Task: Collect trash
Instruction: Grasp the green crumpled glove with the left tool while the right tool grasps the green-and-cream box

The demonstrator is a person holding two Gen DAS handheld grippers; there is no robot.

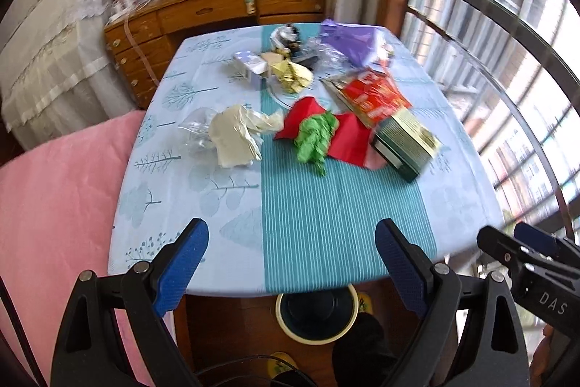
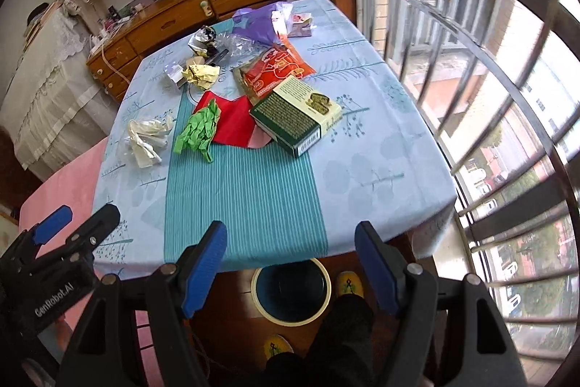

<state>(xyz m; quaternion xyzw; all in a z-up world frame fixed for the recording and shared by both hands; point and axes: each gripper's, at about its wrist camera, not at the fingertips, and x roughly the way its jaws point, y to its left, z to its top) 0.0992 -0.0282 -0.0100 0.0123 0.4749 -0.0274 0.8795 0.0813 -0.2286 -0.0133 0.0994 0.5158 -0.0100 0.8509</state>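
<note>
With both my left gripper [image 1: 291, 256] and right gripper [image 2: 290, 258] wide open and empty, trash like the green crumpled paper [image 2: 198, 129] on the table [image 2: 380, 169] could get knocked floorward, missing the bin [image 2: 291, 292] below.

Bin [image 1: 317, 314] partly behind table [image 1: 203, 263]

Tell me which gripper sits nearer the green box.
Right, narrowly. The right gripper hangs open off the table edge, nearly in line with the green box; the left gripper, also open, hangs further left.
</note>
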